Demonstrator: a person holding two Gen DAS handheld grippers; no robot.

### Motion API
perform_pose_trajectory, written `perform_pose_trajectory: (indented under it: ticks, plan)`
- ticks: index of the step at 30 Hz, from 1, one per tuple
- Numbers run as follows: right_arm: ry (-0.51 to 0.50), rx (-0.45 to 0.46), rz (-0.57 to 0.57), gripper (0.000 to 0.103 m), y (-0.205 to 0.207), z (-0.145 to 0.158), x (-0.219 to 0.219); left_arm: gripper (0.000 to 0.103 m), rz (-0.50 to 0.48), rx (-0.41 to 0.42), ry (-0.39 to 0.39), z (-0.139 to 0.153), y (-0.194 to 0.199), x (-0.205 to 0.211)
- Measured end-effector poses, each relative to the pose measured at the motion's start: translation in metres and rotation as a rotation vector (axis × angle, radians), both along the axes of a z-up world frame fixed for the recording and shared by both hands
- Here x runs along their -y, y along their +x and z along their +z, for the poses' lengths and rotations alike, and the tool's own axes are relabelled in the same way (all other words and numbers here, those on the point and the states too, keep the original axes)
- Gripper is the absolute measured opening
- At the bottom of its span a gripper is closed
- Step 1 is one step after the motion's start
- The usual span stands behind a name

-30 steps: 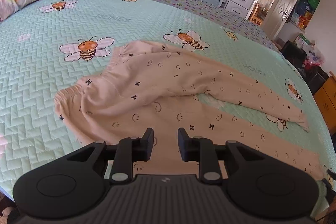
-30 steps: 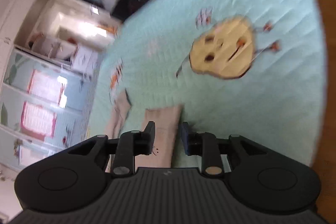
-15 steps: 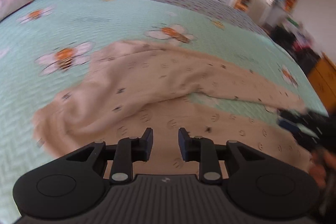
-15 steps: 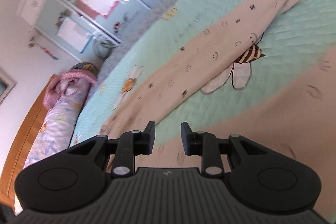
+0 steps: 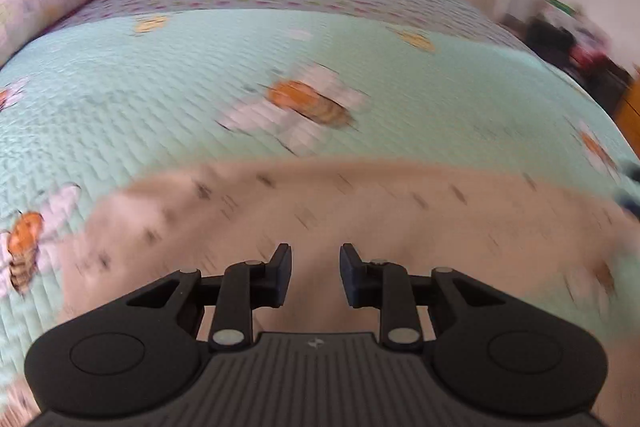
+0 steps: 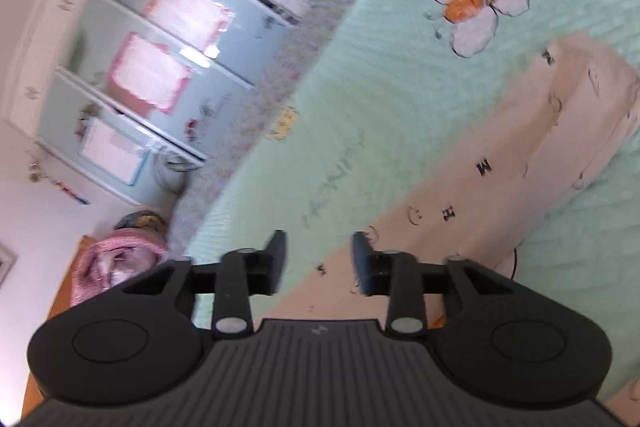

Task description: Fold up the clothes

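Beige trousers (image 5: pixel 360 211) with small smiley and letter print lie spread flat on the mint bee-print quilt (image 5: pixel 200 87) of the bed; a leg (image 6: pixel 540 147) runs away from the camera in the right wrist view and ends in a cuff (image 6: pixel 600 95) near a printed bee (image 6: pixel 480 11). The left view is motion-blurred, so the exact lay of the fabric there cannot be read. No tidy folded stack shows in either view; the garment looks laid out long.

Judgement on the fold: grip the cloth at an edge or cuff, not mid-panel; pinch through every layer; lift only enough to clear the quilt; carry both ends together so the leg lands square, edge on edge.

Left tongs (image 5: pixel 315 275): jaws stand moderately apart, nothing between them, poised just above the trousers' near side. Contact with the cloth cannot be settled through the blur.

Right tongs (image 6: pixel 319 263): jaws moderately apart, empty, over the boundary where the trouser leg meets the quilt, tilted steeply.
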State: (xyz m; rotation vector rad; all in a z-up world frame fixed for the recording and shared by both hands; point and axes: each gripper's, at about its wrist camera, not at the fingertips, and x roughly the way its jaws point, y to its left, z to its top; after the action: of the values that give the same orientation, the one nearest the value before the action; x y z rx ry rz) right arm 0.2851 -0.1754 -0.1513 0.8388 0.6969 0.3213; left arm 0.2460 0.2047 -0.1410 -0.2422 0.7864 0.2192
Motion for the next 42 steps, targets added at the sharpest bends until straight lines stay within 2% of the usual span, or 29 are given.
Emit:
perform_pose_trajectory:
  ticks: [2, 4, 6, 8, 10, 11, 12, 14, 16, 17, 18, 19, 20, 23, 25, 28, 31, 35, 39, 40, 42]
  plan:
    - [-0.021, -0.042, 0.070, 0.052, -0.022, -0.014, -0.006, 0.028, 0.023, 0.006, -0.028, 0.003, -0.005, -0.008]
    - [-0.003, -0.072, 0.160, 0.052, -0.049, -0.032, -0.015, 0.029, -0.021, 0.024, -0.077, 0.004, -0.024, -0.001]
    - [0.016, -0.079, 0.168, 0.051, -0.046, -0.034, -0.021, 0.029, -0.108, 0.003, -0.127, -0.003, -0.040, 0.018]
    - [0.040, -0.071, 0.152, 0.050, -0.032, -0.030, -0.026, 0.029, -0.183, -0.036, -0.134, -0.012, -0.045, 0.040]
    - [0.064, -0.063, 0.137, 0.025, -0.018, -0.025, -0.032, 0.029, -0.227, -0.062, -0.124, -0.020, -0.040, 0.056]
    - [0.076, -0.059, 0.129, 0.009, -0.011, -0.023, -0.034, 0.029, -0.232, -0.066, -0.117, -0.021, -0.033, 0.058]
    - [0.087, -0.055, 0.121, 0.007, -0.004, -0.021, -0.037, 0.029, -0.221, -0.065, -0.109, -0.022, -0.025, 0.056]
    - [0.111, -0.047, 0.105, 0.006, 0.010, -0.016, -0.042, 0.029, -0.154, -0.047, -0.096, -0.017, -0.009, 0.039]
    - [0.105, -0.023, 0.080, 0.010, 0.019, -0.008, -0.043, 0.029, -0.070, -0.009, -0.080, -0.006, 0.004, 0.016]
    - [0.096, -0.019, 0.071, 0.018, 0.022, -0.004, -0.042, 0.029, -0.032, 0.004, -0.066, -0.002, 0.009, 0.004]
    - [0.100, -0.036, 0.073, 0.033, 0.023, -0.006, -0.042, 0.029, 0.006, 0.008, -0.059, 0.002, 0.012, -0.007]
    - [0.119, -0.060, 0.083, 0.038, 0.016, -0.011, -0.041, 0.029, 0.030, 0.011, -0.070, 0.004, 0.011, -0.016]
    - [0.133, -0.080, 0.095, 0.038, 0.005, -0.017, -0.041, 0.029, 0.049, 0.014, -0.085, 0.007, 0.007, -0.024]
    - [0.132, -0.063, 0.220, 0.039, -0.040, -0.030, -0.058, 0.030, 0.011, 0.030, -0.146, 0.010, -0.021, -0.020]
    - [0.101, -0.100, 0.275, 0.039, -0.053, -0.045, -0.080, 0.031, -0.056, 0.014, -0.171, 0.003, -0.034, -0.002]
    - [0.075, -0.139, 0.252, 0.038, -0.046, -0.059, -0.103, 0.031, -0.164, -0.037, -0.183, -0.011, -0.041, 0.031]
    - [0.079, -0.142, 0.169, 0.035, -0.039, -0.061, -0.099, 0.031, -0.222, -0.078, -0.126, -0.026, -0.029, 0.050]
    - [0.101, -0.131, 0.077, 0.033, -0.044, -0.065, -0.080, 0.031, -0.113, -0.045, -0.147, -0.028, -0.010, 0.028]
    - [0.193, -0.172, 0.015, 0.027, -0.026, -0.080, -0.073, 0.031, -0.047, -0.003, -0.053, -0.009, 0.011, 0.013]
    - [0.201, -0.179, 0.008, 0.025, -0.020, -0.082, -0.074, 0.031, -0.039, -0.006, -0.041, -0.007, 0.017, 0.009]
    - [0.201, -0.190, -0.003, 0.016, -0.013, -0.084, -0.078, 0.031, -0.013, -0.026, -0.039, -0.004, 0.023, 0.005]
